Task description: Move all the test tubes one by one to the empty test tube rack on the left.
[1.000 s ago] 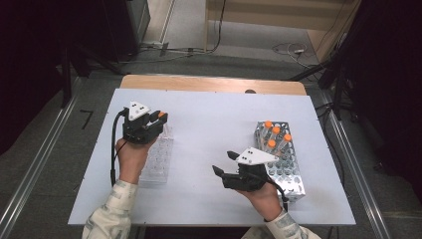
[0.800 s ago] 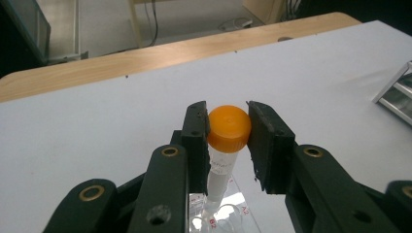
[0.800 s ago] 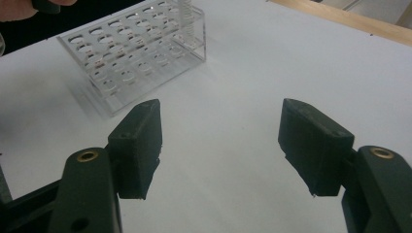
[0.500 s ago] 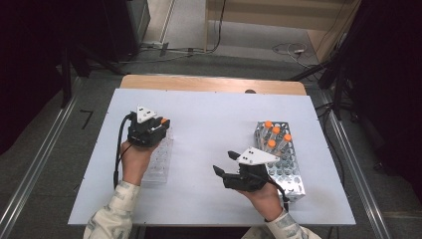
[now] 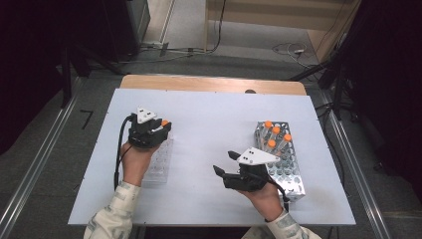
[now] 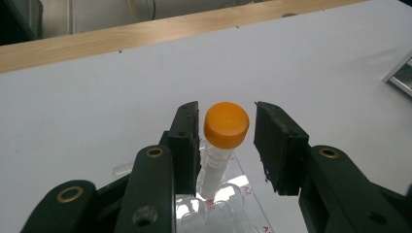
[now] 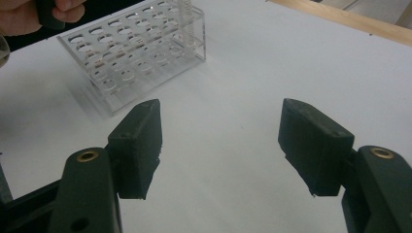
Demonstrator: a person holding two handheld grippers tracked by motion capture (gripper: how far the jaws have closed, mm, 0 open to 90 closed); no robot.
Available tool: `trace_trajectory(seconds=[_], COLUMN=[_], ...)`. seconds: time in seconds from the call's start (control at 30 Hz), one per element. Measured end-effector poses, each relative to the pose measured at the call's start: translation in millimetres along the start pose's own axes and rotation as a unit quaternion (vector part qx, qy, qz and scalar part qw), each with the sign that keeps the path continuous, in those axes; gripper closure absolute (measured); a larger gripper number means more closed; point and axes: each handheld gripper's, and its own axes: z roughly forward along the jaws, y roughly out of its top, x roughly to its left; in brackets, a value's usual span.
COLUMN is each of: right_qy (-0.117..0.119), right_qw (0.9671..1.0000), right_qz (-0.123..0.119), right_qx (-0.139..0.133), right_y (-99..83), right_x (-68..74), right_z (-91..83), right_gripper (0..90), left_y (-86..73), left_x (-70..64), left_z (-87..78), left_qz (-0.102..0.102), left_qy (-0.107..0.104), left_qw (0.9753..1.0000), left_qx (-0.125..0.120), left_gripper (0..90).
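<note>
An orange-capped tube (image 6: 226, 124) stands upright in a far hole of the clear plastic rack (image 6: 228, 194). My left gripper (image 6: 227, 141) is open, with one jaw on each side of the cap and a thin gap on both sides. From above, the left gripper (image 5: 161, 128) hovers over the far end of the clear rack (image 5: 158, 167), the orange cap (image 5: 164, 122) showing at its tip. My right gripper (image 5: 223, 163) is open and holds nothing, low over the table left of the metal rack (image 5: 286, 172). In its own view the right gripper (image 7: 221, 145) faces the clear rack (image 7: 131, 53).
Several orange-capped tubes (image 5: 276, 133) stand at the far end of the metal rack. A wooden strip (image 5: 209, 83) runs along the table's far edge. Bare white tabletop (image 5: 214, 124) lies between the two racks. A corner of the metal rack (image 6: 401, 73) shows at the right.
My left gripper has shifted slightly right and toward the person, over the clear rack's far end. The right gripper has not moved.
</note>
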Motion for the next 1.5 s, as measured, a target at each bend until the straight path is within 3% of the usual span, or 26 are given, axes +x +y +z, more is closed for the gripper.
trace_trajectory(seconds=[0.37, 0.7, 0.97, 1.37, 1.5], right_qy=[-0.006, -0.021, -0.043, -0.084, -0.11], right_qw=[1.0, 0.9997, 0.9986, 0.9944, 0.9915], right_qz=[0.003, 0.012, 0.019, 0.036, 0.038], right_qx=[-0.006, -0.009, -0.023, -0.054, -0.059], right_y=[-0.8, -6.1, -10.1, -7.7, -8.9], right_x=[-1.6, -10.7, -21.9, -45.7, -54.1], right_z=[-4.9, -17.9, -36.9, -64.5, -70.5], right_gripper=[30.7, 30.7, 30.7, 31.0, 31.1], left_y=[2.4, -3.1, -9.2, -9.7, -9.8], left_x=[0.1, 1.5, 12.1, 12.5, 12.7], left_z=[-12.7, -20.6, -27.7, -29.3, -29.6], left_qz=[-0.023, -0.05, -0.062, -0.059, -0.06], left_qy=[-0.029, -0.015, 0.007, 0.007, 0.008], left_qw=[0.9988, 0.9976, 0.9963, 0.9965, 0.9963], left_qx=[-0.03, -0.046, -0.059, -0.059, -0.061], left_gripper=[50.7, 16.5, 15.6, 15.6, 15.6])
